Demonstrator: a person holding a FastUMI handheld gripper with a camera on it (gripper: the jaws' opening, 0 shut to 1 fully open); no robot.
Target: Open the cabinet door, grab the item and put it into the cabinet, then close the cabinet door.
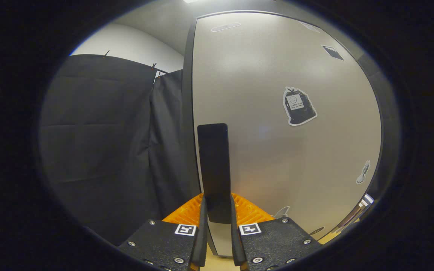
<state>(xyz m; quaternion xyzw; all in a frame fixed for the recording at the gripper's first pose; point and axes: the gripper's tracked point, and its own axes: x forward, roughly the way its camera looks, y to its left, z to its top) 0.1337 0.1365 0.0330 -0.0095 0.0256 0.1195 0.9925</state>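
Far left: black cloth wall [100, 150], hung w/ clips from a rail, pale wall above it. Centre: gripper [217, 210] clamped on a flat dark slab-shaped item [214, 165], both fingers pressing its lower end; item stands upright, rising ahead of the fingers. Right: cabinet door [277, 143], pale grey w/ dark frame, right behind the item; looks shut, so can't tell what's inside. Stickers on door: dark bag-shaped sticker [299, 107] mid-right, small dark one [332, 52] top right, small pale one [363, 172] lower right.
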